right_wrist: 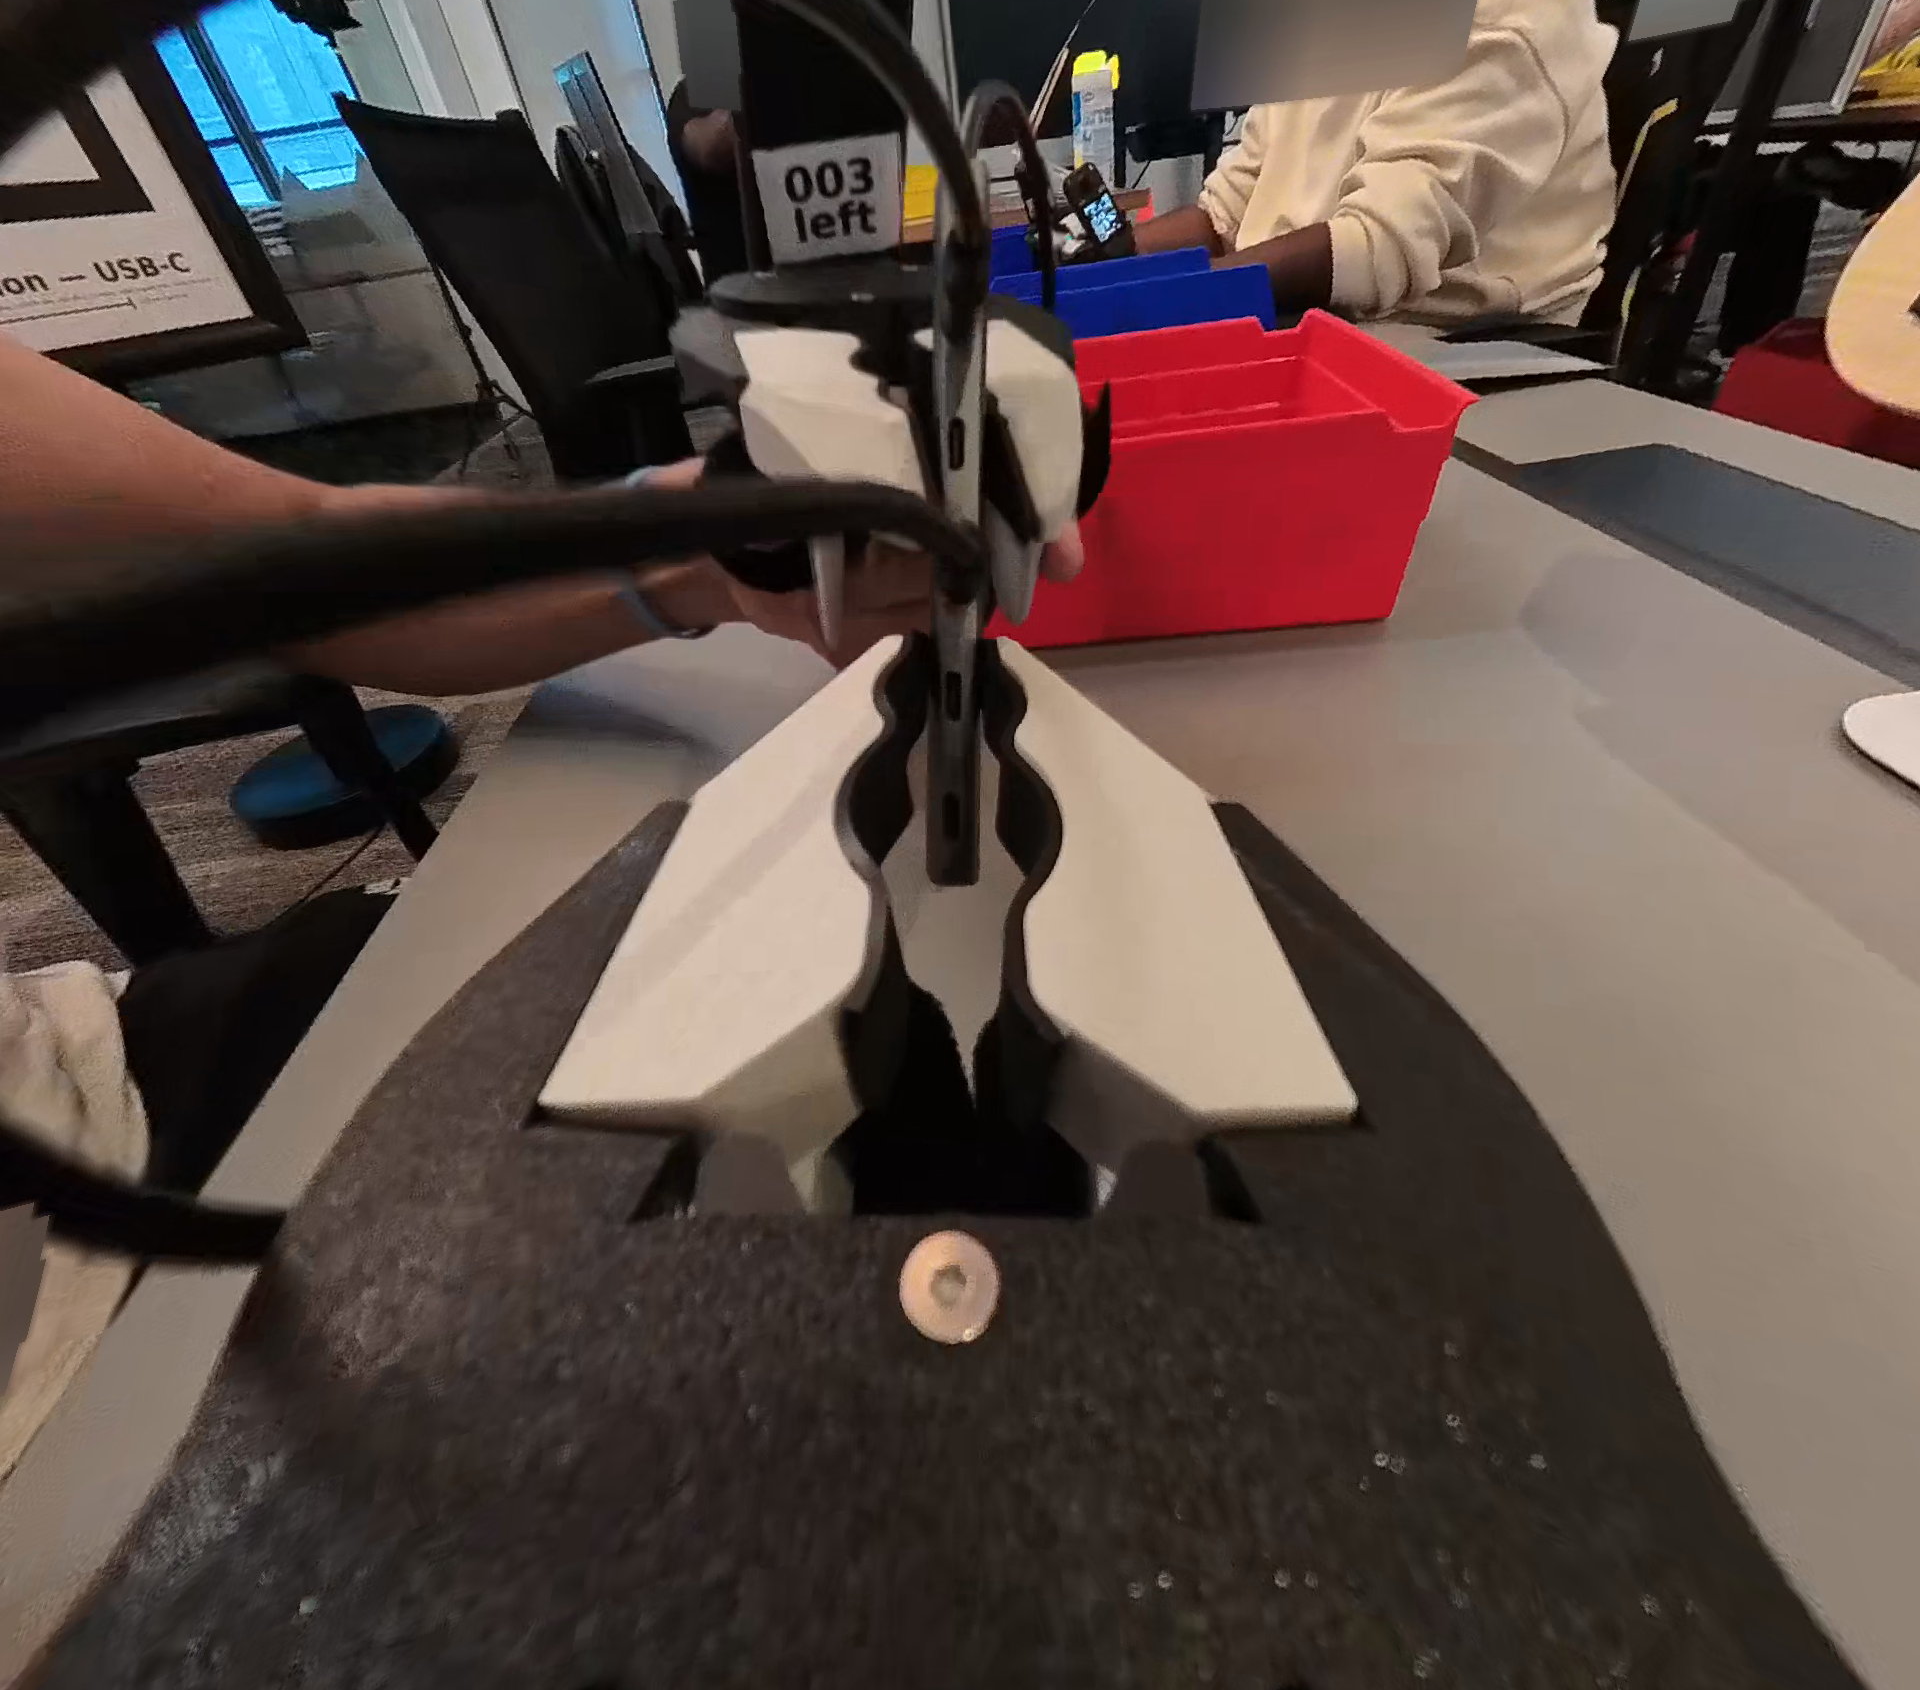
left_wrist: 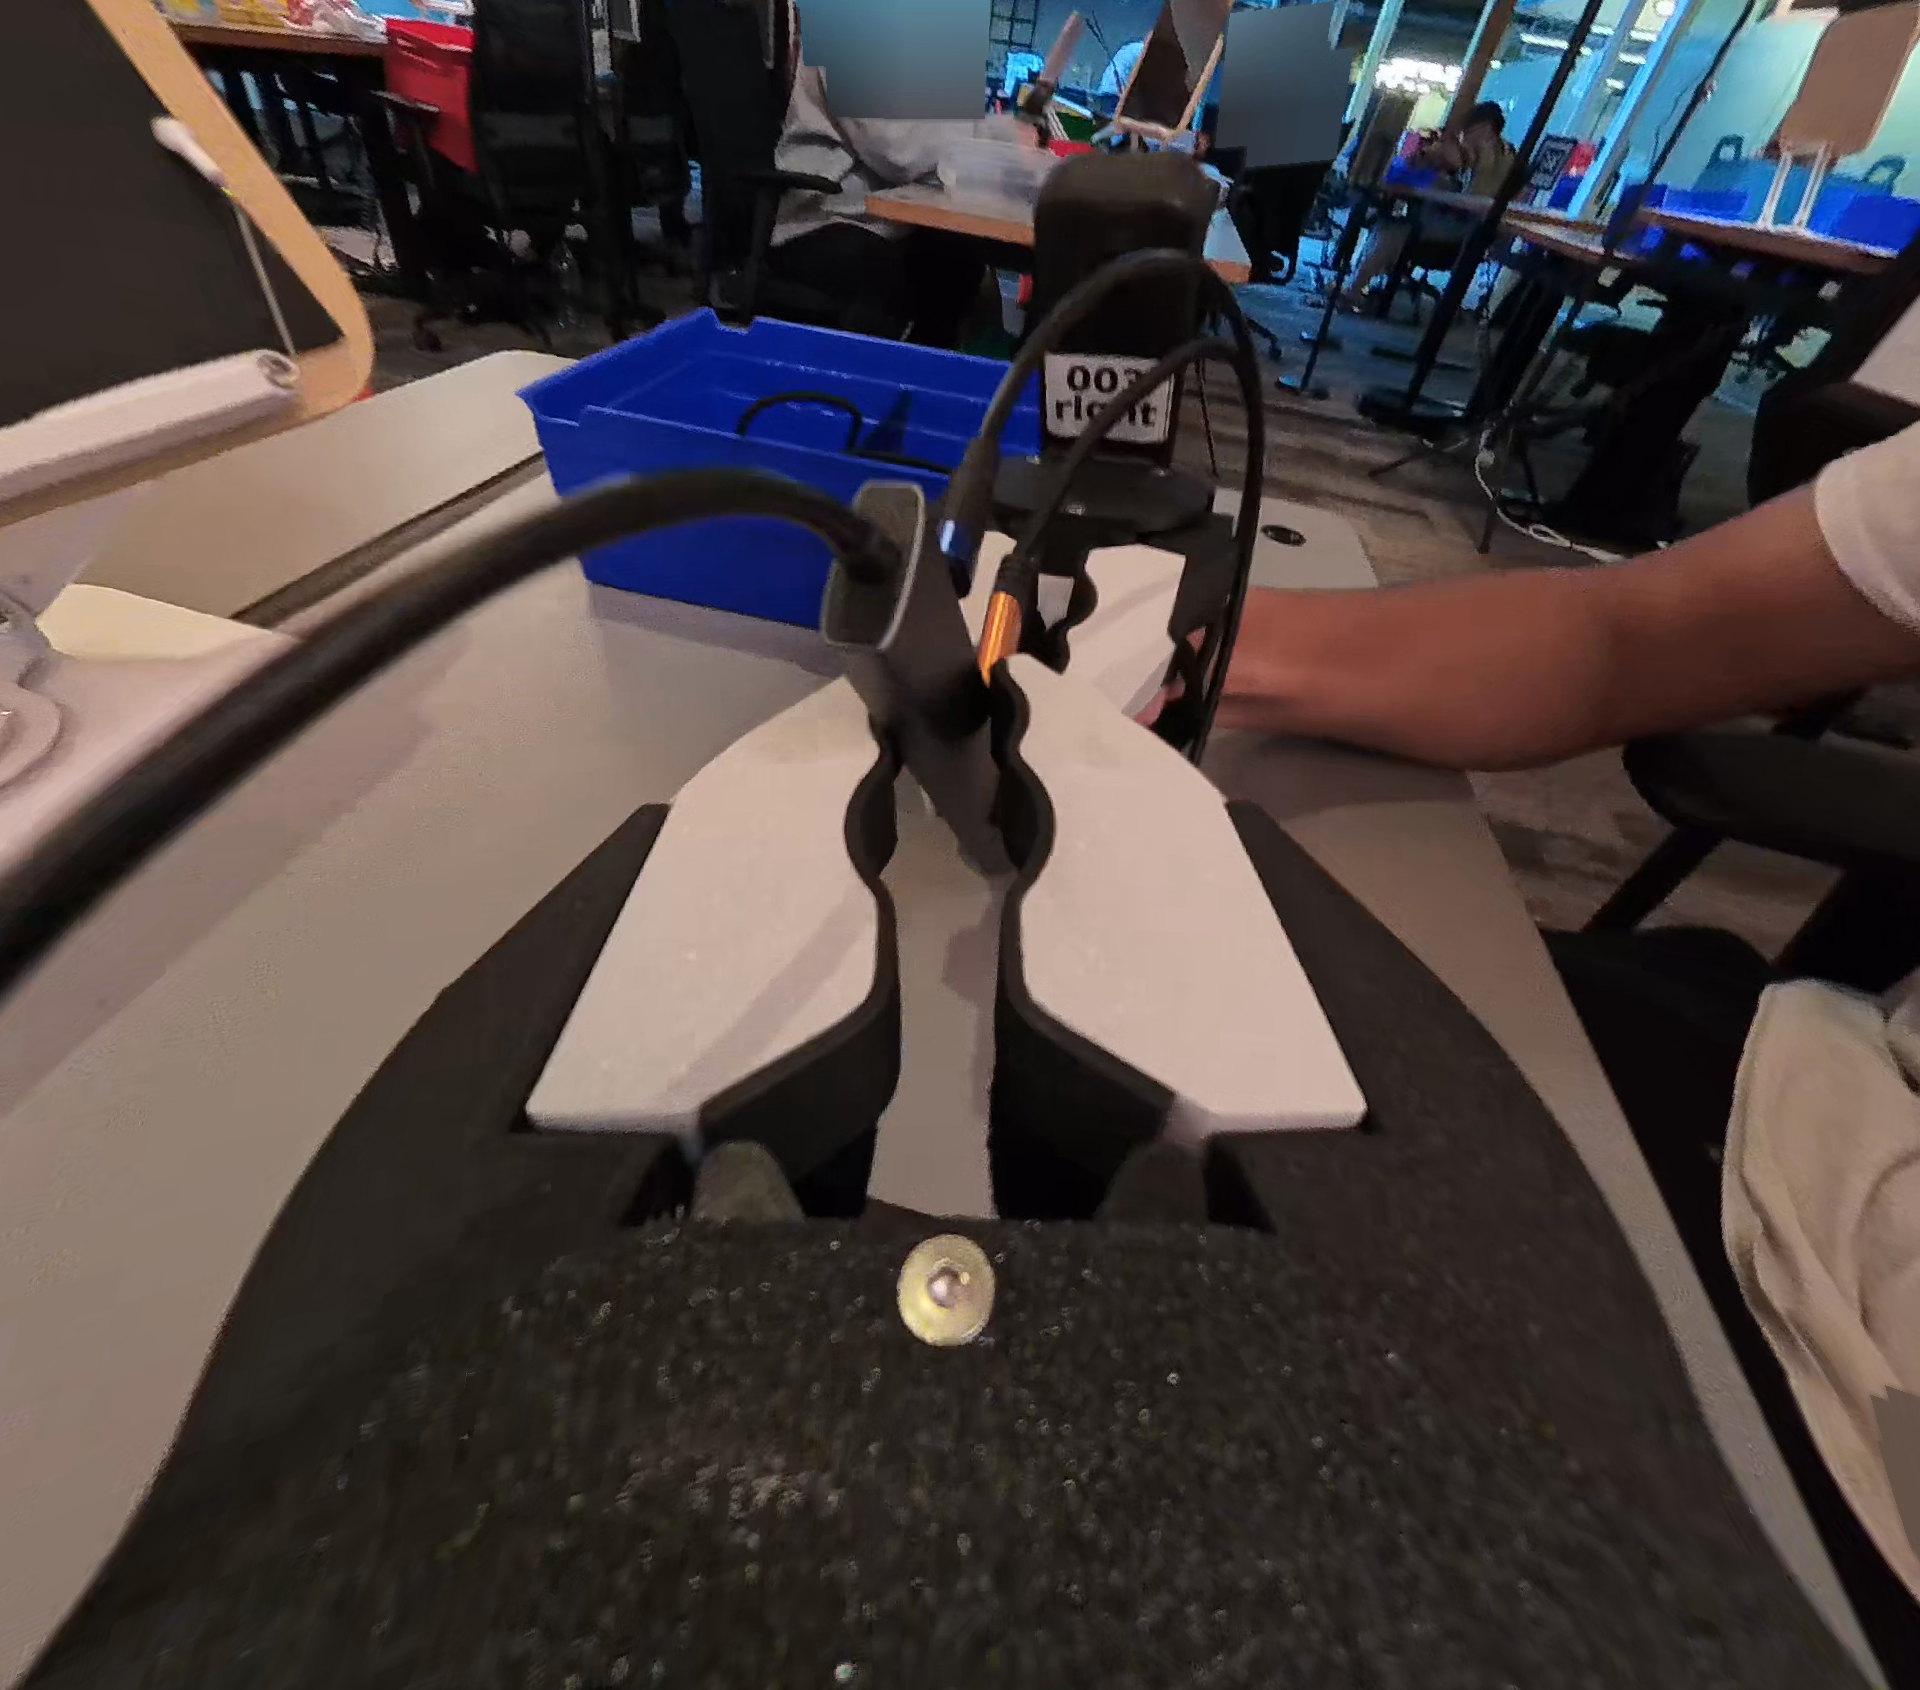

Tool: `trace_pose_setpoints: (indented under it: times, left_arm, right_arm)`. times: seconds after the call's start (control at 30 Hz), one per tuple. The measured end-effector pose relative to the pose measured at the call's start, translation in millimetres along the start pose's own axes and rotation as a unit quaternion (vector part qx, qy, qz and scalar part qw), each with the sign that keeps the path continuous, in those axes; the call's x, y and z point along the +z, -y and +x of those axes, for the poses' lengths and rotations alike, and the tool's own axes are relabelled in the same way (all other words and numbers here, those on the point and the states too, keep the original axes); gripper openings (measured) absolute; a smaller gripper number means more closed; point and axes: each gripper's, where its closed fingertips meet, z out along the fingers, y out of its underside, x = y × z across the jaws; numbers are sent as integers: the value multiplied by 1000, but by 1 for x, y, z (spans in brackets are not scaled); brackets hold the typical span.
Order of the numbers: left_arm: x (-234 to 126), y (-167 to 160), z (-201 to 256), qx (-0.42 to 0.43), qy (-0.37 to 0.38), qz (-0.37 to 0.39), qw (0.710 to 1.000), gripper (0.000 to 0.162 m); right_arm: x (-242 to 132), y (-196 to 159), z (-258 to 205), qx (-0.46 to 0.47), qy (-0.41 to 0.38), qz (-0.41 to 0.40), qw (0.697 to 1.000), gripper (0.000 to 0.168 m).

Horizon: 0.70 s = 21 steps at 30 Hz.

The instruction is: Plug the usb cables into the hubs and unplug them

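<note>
A flat dark grey hub (left_wrist: pixel 906 601) stands nearly upright between my two grippers, which face each other above the grey table (left_wrist: pixel 468 809). My left gripper (left_wrist: pixel 940 736) is shut on the hub's lower part. My right gripper (right_wrist: pixel 954 674) is shut on the hub's edge (right_wrist: pixel 956 809), where small ports show. A thick black cable (left_wrist: pixel 520 560) enters the hub's top end. Thin cables with a blue plug (left_wrist: pixel 951 544) and an orange plug (left_wrist: pixel 992 638) sit against the hub's side. The right gripper (left_wrist: pixel 1122 622) shows beyond the hub, and the left gripper (right_wrist: pixel 925 596) shows in the right wrist view.
A blue bin (left_wrist: pixel 665 435) holding a black cable stands behind the hub. A red bin (right_wrist: pixel 1247 518) and blue bins (right_wrist: pixel 1143 290) stand on the other side. A person's forearms (left_wrist: pixel 1455 664) (right_wrist: pixel 312 560) reach in. A white stand base (right_wrist: pixel 1886 736) sits at the table's edge. People sit at desks behind. Less than 4 cm separates the two grippers' tips.
</note>
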Motion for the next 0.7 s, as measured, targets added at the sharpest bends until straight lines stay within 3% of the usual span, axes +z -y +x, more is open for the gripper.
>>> trace_pose_setpoints:
  times: [0.17, 0.33, 0.47, 0.7]
  left_arm:
    - [7, -6, -2, 3, -11, 6, 1000, 11]
    - [5, -22, -7, -39, -42, -4, 998, 10]
    - [3, -32, -7, -53, -55, -15, 997, 10]
    - [2, -39, -5, -72, -70, -24, 995, 10]
  right_arm:
    - [-2, -6, 8, 24, 0, -12, 1000, 9]
    - [-18, 6, 22, 0, -30, -3, 1000, 23]
    - [-15, -5, 17, -23, -24, -47, 998, 10]
    - [-15, -16, 10, -24, -7, -87, 996, 5]
